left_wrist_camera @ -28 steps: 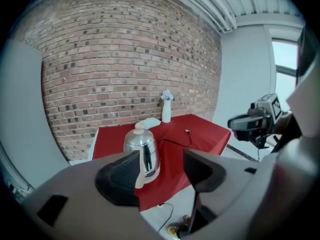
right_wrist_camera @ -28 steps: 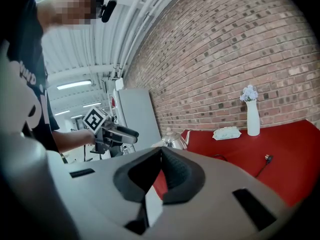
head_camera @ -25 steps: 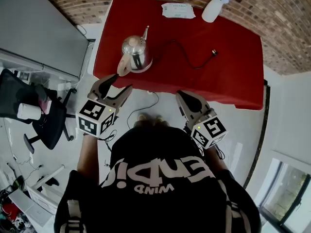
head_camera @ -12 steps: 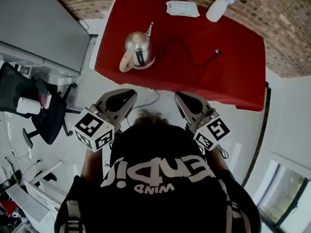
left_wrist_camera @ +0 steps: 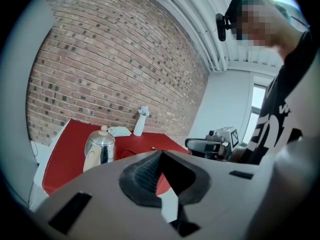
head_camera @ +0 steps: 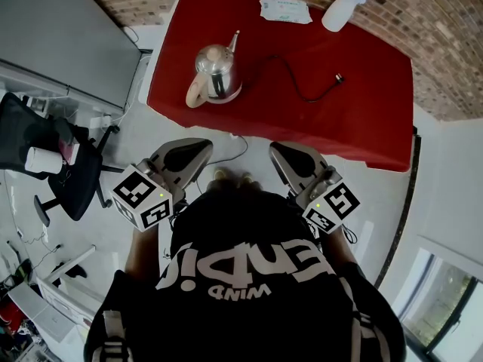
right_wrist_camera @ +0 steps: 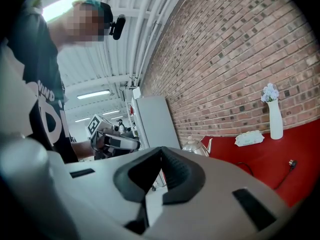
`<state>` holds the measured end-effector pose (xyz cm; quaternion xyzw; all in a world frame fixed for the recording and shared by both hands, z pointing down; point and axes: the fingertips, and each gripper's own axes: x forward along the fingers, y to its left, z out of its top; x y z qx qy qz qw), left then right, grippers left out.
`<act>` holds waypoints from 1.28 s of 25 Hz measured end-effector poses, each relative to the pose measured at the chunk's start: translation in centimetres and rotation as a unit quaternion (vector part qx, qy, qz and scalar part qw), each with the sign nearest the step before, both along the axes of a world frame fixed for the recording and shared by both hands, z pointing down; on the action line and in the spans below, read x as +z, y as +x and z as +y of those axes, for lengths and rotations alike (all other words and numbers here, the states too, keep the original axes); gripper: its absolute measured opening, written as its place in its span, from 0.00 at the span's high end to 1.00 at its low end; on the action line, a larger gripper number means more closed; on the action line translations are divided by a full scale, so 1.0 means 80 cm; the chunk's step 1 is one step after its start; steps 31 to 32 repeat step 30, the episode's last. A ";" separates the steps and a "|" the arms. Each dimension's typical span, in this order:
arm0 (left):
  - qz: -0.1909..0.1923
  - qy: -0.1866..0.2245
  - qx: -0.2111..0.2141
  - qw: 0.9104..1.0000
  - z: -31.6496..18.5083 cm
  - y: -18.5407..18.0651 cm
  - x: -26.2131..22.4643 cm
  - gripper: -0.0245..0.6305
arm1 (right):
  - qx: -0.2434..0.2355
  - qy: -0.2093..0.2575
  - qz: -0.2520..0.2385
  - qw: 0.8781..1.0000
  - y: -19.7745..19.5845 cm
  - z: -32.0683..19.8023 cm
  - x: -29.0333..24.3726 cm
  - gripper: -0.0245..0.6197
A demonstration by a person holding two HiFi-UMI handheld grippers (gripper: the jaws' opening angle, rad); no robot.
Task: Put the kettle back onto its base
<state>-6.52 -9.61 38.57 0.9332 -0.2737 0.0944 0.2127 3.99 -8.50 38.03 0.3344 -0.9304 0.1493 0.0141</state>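
**Near the table (head_camera: 362, 119) corner, kettle (head_camera: 216, 72) looks home**

Left gripper (head_camera: 205, 148), jaws just closed on nothing, and right gripper (head_camera: 276, 149), pressed together empty, hang short of it. Kettle seems seated on its base (head_camera: 229, 98); only checking remains.

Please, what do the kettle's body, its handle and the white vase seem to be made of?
kettle body: probably polished steel; it is silver and mirrors the light.
handle: matte cream, maybe plastic or wood; the look leaves it open.
vase: smooth plain white, likely ceramic, possibly glass.
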 end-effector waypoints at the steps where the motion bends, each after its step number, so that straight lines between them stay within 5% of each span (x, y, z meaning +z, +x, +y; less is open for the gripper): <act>1: 0.000 0.000 -0.001 1.000 0.000 0.000 0.000 0.95 | -0.001 0.002 0.000 1.000 0.000 0.000 -0.001 0.93; 32: -0.036 -0.001 -0.006 0.999 0.006 -0.012 0.013 0.95 | -0.017 0.014 0.020 1.000 -0.011 0.013 -0.004 0.93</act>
